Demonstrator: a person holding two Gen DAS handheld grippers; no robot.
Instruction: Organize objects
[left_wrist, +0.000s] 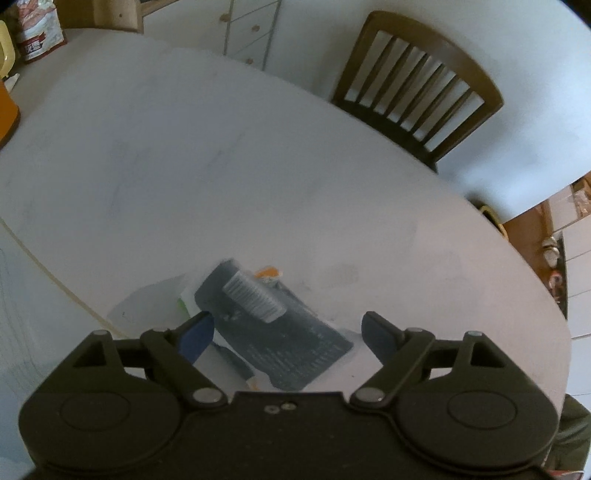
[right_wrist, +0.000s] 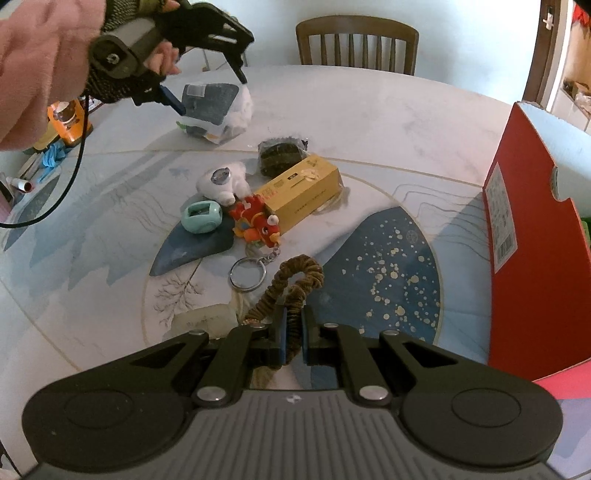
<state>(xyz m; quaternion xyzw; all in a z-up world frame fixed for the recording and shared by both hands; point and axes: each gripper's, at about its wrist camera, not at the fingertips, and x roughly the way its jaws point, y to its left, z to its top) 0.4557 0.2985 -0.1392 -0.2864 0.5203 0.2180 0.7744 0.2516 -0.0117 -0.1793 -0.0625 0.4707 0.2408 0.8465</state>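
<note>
Clearly our red box (right_wrist: 532, 236) stands right of the right gripper (right_wrist: 293, 332), clamped on the brown scrunchie (right_wrist: 295, 277), which may snag. Our left gripper (left_wrist: 284, 332) gapes above the clear packet (left_wrist: 269, 325); it might slide.

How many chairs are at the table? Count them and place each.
1 for certain: a dark wooden slat-back chair at the table's far edge, beyond the open left gripper. Others may sit outside both views.
</note>
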